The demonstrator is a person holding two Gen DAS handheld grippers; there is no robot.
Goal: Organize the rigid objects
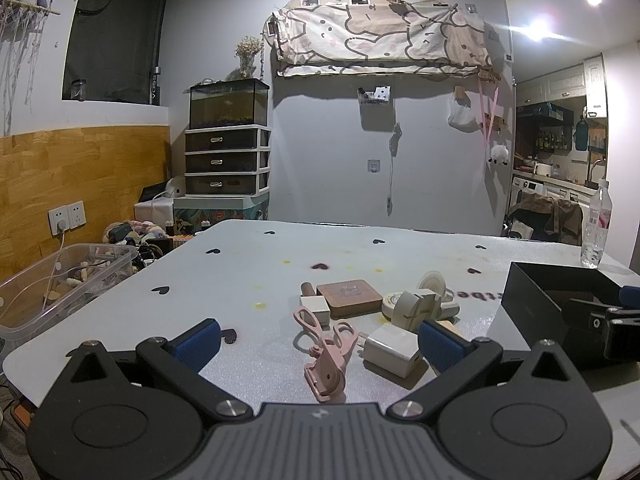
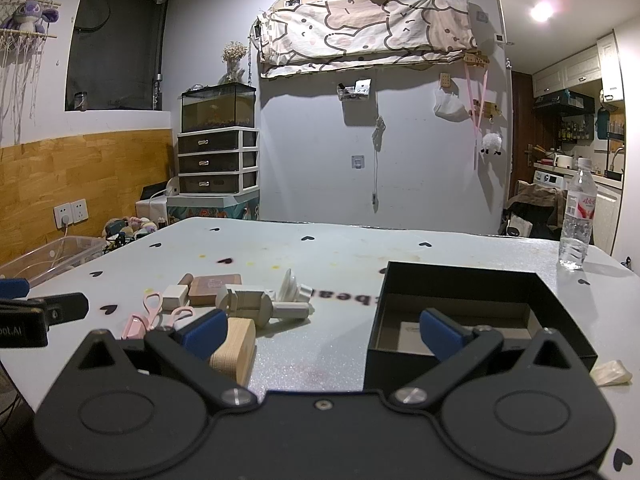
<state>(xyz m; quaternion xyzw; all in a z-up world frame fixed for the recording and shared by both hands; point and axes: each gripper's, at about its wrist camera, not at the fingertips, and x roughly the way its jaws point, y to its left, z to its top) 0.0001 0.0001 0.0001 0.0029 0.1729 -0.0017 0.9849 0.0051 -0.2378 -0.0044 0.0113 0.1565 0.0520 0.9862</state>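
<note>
Room: grey walls, wood panelling at left, drawer unit point(image 1: 226, 160) with a fish tank point(image 1: 229, 104) on top, kitchen at far right.
Table point(image 1: 248, 272): pale grey surface printed with small black hearts.
Clear bin point(image 1: 60, 280): off the table's left edge, holding cables.
Left gripper point(image 1: 318, 342): released, jaws wide apart, low over the near table edge.
Pink curler point(image 1: 326, 350): lying between the left gripper's fingers, touching neither.
White charger point(image 1: 390, 350): just right of the curler, beside the right finger.
Clutter: brown square case point(image 1: 349, 298), tape rolls point(image 1: 416, 304) and wooden block point(image 2: 234, 350) grouped mid-table.
Right gripper point(image 2: 320, 338): released, jaws wide, empty.
Black box point(image 2: 464, 312): open-topped, at right; the right gripper's right finger is over its interior.
Water bottle point(image 2: 578, 216): upright, far right corner.
</note>
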